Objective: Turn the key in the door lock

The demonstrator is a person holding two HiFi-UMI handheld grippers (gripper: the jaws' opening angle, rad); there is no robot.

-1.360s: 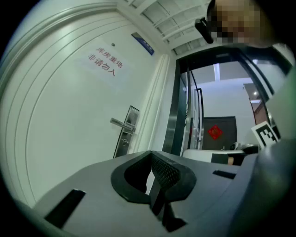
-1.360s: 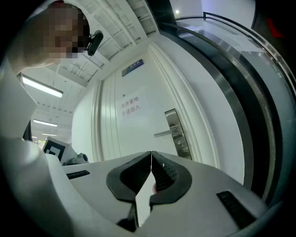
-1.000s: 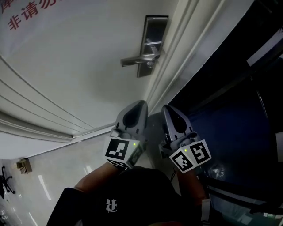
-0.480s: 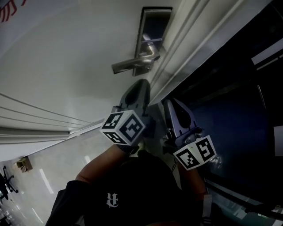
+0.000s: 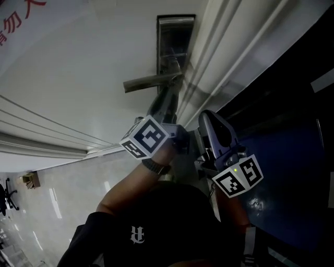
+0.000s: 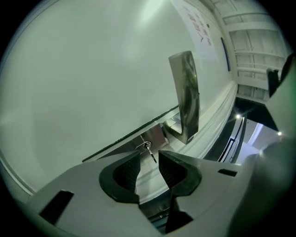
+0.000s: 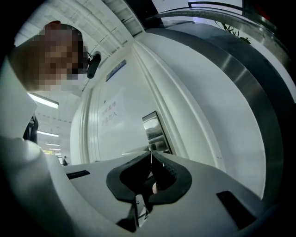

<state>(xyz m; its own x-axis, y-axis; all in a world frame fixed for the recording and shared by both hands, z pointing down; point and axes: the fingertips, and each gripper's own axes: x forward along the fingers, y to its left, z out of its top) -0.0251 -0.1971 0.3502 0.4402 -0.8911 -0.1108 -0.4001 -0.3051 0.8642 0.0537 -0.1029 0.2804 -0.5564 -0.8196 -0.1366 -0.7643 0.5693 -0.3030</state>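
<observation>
Red writing [image 5: 21, 15]: large red Chinese characters on the white door [image 5: 78, 68], top left in the head view. They are cut by the frame edge and cannot be read whole.
Shirt emblem [image 5: 136, 234]: a small white mark on the person's dark shirt, with no legible letters.
Left gripper [image 5: 166, 101]: raised to the door just under the lever, with its marker cube [image 5: 148, 136] turned toward the camera. In its own view the jaws stand moderately apart and grip nothing.
Key [image 6: 147, 146]: seated in the lock cylinder below the lever. It is in line with the gap between the left jaw tips, and neither pad touches it. The head view hides it behind the left gripper.
Lever handle [image 5: 151, 82]: metal, pointing left from the plate.
Lock plate [image 5: 176, 41]: a tall, dull metal plate near the door's edge, its top close to the frame edge.
Door print [image 7: 108, 113]: faint characters in the right gripper view, too small to read.
Right gripper [image 5: 209, 114]: held beside the door frame, to the right of the left gripper and apart from the lock. Its jaws are pressed together on nothing.
</observation>
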